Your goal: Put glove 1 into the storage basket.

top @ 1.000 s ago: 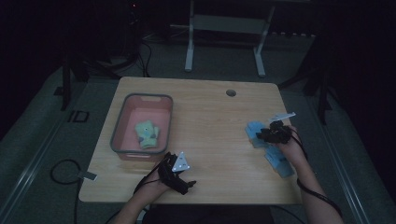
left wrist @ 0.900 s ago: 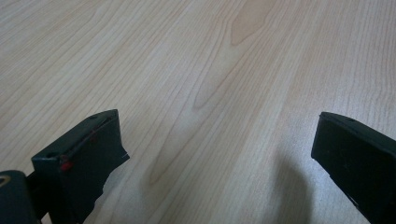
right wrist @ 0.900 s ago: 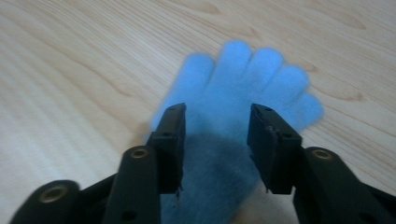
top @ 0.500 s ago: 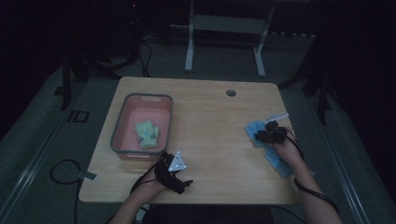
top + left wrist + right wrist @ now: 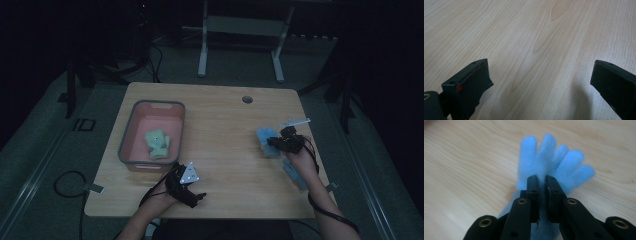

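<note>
A fluffy blue glove [image 5: 554, 161] lies flat on the wooden table [image 5: 220, 125], fingers spread away from me. My right gripper [image 5: 543, 180] is shut on the glove's palm, pinching the fabric; in the high view the gripper [image 5: 280, 142] sits over the glove [image 5: 265, 137] at the table's right. A second blue glove [image 5: 295, 174] lies just nearer the person, partly under the hand. My left gripper [image 5: 186, 182] rests near the front edge, beside the pink bin [image 5: 135, 137]. Its jaws stand wide apart over bare wood [image 5: 536, 45], holding nothing.
The pink bin holds light green gloves [image 5: 157, 144]. A round grommet hole [image 5: 247, 99] sits near the table's far edge. A metal stand [image 5: 240, 30] and cables stand on the dark floor beyond the table.
My right gripper has shifted slightly left and toward the person, over the blue glove. My left gripper has stayed near the front edge, barely moving.
</note>
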Demonstrator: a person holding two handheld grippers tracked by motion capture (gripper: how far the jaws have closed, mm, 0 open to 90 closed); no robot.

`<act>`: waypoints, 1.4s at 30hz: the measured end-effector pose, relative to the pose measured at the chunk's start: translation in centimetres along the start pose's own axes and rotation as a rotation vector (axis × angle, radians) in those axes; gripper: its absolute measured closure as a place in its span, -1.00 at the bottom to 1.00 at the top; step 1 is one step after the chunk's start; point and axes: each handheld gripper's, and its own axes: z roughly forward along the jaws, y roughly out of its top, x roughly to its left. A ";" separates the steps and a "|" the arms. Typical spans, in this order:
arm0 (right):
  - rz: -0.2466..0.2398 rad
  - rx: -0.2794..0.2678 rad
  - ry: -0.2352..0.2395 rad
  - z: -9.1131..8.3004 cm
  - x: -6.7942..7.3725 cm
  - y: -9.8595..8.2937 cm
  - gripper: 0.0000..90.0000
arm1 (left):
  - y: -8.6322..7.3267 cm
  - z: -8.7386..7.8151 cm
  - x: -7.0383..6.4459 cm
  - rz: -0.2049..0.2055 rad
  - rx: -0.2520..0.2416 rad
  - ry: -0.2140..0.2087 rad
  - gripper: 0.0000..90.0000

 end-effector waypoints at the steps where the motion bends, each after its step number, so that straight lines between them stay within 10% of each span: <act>1: 0.004 -0.015 0.011 -0.4 0.6 0.3 0.84 | 0.0 0.0 0.0 0.005 0.005 0.003 -0.95; 10: -0.013 -0.045 -0.009 -1.5 6.4 2.0 0.84 | 0.0 0.0 -0.1 0.008 0.000 0.007 -0.94; 19: -0.014 -0.010 -0.058 1.5 11.3 1.1 0.84 | 0.0 0.0 -0.2 0.012 -0.001 0.006 -0.95; 35: -0.010 0.094 -0.077 6.4 11.4 -1.4 0.67 | -0.2 0.0 -0.2 0.020 0.004 0.006 -0.95; 42: -0.042 0.095 -0.035 5.8 10.8 -1.1 0.48 | -0.2 0.1 -0.2 0.021 0.008 0.007 -0.95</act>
